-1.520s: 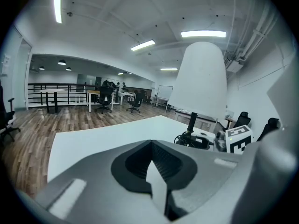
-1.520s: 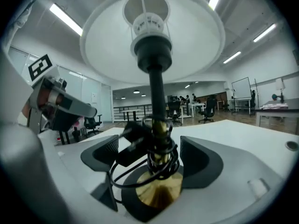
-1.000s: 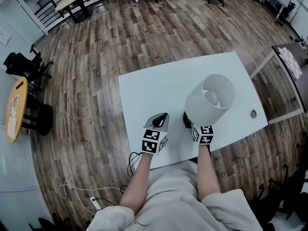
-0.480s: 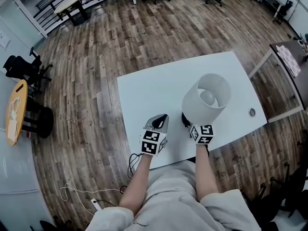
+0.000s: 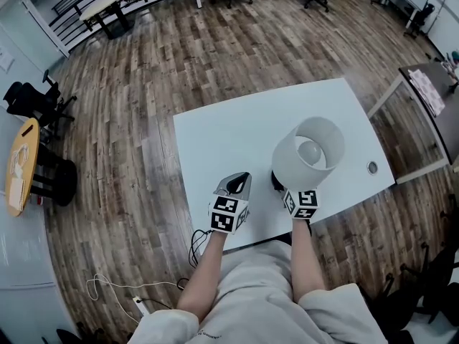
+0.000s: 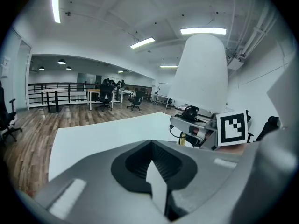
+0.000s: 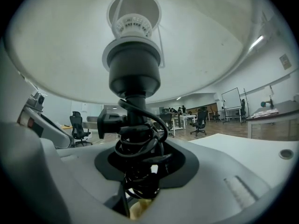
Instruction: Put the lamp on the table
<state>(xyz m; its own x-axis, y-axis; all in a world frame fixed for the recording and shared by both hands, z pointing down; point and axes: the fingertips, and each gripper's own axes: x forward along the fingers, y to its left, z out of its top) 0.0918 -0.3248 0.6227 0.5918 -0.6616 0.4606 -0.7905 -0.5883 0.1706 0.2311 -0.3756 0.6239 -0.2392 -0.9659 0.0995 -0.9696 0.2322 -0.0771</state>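
The lamp has a white drum shade (image 5: 308, 153) and a dark stem wound with black cord (image 7: 135, 139). It stands upright over the near right part of the white table (image 5: 229, 135). My right gripper (image 5: 281, 183) holds the lamp from the near side. Its jaws have just been closing and are shut on the cord-wrapped stem (image 7: 138, 171). The shade hides the lamp's foot in the head view. My left gripper (image 5: 240, 180) is shut and empty above the table's near edge, left of the lamp. In the left gripper view the shade (image 6: 202, 73) rises at the right.
The tabletop has a round cable hole (image 5: 371, 168) near its right edge. Another desk (image 5: 430, 84) stands to the right. A loose cable (image 5: 115, 289) lies on the wood floor at the lower left, and a round yellow table (image 5: 18, 163) stands far left.
The right gripper and the lamp have risen a little over the table. The left gripper has stayed where it was.
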